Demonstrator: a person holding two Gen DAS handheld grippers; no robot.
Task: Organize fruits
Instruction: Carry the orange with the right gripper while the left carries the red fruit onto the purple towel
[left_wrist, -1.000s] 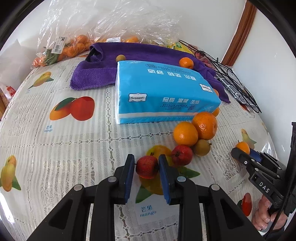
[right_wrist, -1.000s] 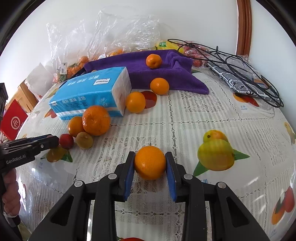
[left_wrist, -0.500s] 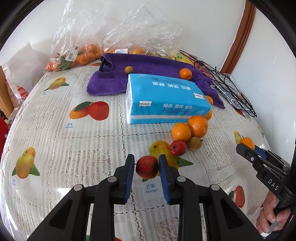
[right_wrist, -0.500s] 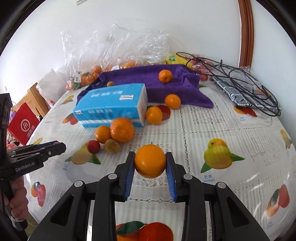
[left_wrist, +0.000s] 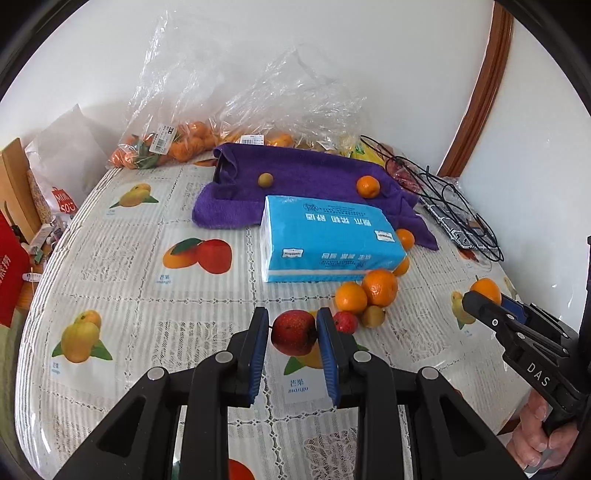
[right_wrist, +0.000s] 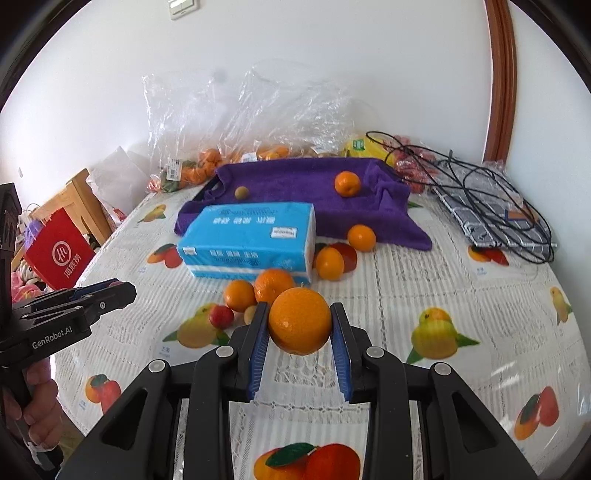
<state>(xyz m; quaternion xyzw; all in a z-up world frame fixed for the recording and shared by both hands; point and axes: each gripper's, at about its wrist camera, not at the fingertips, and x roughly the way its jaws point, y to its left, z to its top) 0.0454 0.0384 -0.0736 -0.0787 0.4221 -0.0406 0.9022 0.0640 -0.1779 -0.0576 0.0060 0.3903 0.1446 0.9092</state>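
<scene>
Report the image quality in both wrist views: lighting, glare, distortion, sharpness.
Left wrist view: even daylight, strong fisheye bending of the fruit-print tablecloth, black corners, white glare on the crinkled clear plastic bags; the small red fruit between the fingers is sharp. Right wrist view: same barrel distortion, bright wall, soft shadows; the round orange is crisp.

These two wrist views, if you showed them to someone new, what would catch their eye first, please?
Most striking is the fruit in each grip: the left gripper is shut on a red fruit, the right gripper on an orange, both held above the fruit-print tablecloth. Behind them a bright blue tissue pack lies mid-table with loose oranges at its near corner, in front of a purple towel.
</scene>
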